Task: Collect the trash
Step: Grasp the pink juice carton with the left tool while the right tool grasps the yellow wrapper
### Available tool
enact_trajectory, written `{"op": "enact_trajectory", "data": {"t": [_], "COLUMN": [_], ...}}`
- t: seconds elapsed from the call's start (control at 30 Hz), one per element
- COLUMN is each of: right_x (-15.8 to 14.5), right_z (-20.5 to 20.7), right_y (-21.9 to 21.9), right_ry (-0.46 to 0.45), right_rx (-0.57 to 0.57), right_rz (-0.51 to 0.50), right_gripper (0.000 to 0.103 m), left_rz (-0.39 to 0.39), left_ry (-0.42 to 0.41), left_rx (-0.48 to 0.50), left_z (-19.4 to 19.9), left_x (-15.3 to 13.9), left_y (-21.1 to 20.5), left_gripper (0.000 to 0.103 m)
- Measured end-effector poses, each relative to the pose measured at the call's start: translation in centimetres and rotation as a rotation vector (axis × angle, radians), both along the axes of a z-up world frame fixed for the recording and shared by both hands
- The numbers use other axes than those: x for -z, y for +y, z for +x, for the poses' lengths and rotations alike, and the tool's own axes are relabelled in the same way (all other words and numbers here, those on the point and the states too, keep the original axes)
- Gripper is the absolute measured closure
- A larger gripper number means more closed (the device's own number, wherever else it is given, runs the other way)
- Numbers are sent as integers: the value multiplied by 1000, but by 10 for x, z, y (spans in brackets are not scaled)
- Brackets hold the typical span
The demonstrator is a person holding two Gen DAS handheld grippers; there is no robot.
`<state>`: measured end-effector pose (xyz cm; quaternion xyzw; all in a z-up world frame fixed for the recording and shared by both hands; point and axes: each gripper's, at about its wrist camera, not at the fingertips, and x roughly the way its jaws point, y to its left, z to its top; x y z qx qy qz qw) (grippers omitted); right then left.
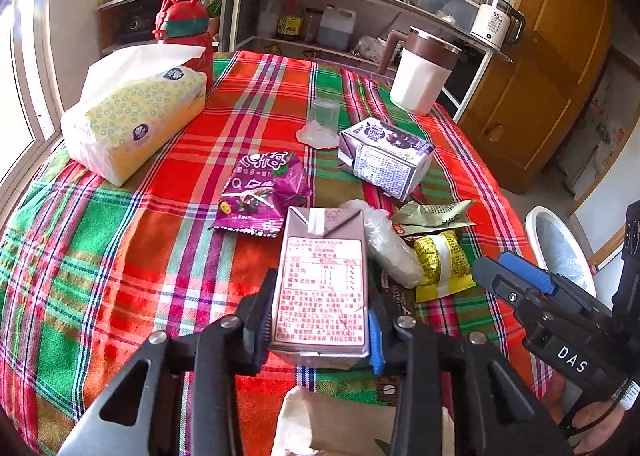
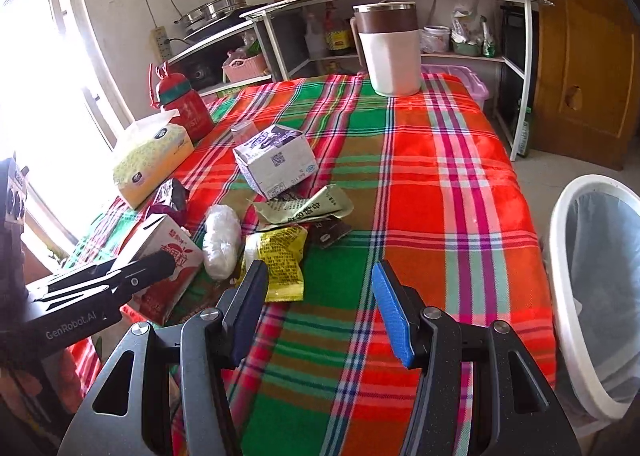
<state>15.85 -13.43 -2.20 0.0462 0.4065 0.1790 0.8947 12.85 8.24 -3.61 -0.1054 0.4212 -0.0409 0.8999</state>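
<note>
Between the left gripper's (image 1: 318,330) pads sits the pink drink carton (image 1: 322,280), pinched, long axis pointing straight ahead, while the right gripper (image 2: 320,312), spread and empty, hangs nearer the trash bin (image 2: 560,240) off to its right.

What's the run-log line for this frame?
task: collect trash | left gripper: shut on pink drink carton | right gripper: open, empty, above tablecloth | bin: beside table | wrappers, purple-white carton: still on table

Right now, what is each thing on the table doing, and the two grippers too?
Left gripper: shut on red carton.
Right gripper: open, holding nothing.
Purple carton: lying on its side.
Purple wrapper: torn open, flat.
Yellow wrapper: crumpled.
Bin: open, lined with a bag.
</note>
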Motion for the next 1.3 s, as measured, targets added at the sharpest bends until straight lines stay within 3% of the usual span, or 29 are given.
{"op": "enact_trajectory", "data": {"t": [0.43,0.53,0.67,1.3], "right_x": [12,13,12,3], "right_z": [20,20,18,-6], "right_y": [22,23,19,8], "right_ry": [58,56,45,-28], "right_rx": [-45,-44,-31,-11], "right_rz": [7,-1,13,14], "right_gripper": [48,48,61,67], "left_rz": [-3,-1,0,2], "left_ry": [3,9,10,-40], "left_rx": [-29,-27,-18,-15], "left_z": [-3,-2,-4,-16], "left_x": [1,3,4,-10], "left_y": [10,8,4,-1], "left_gripper": [65,65,65,65]}}
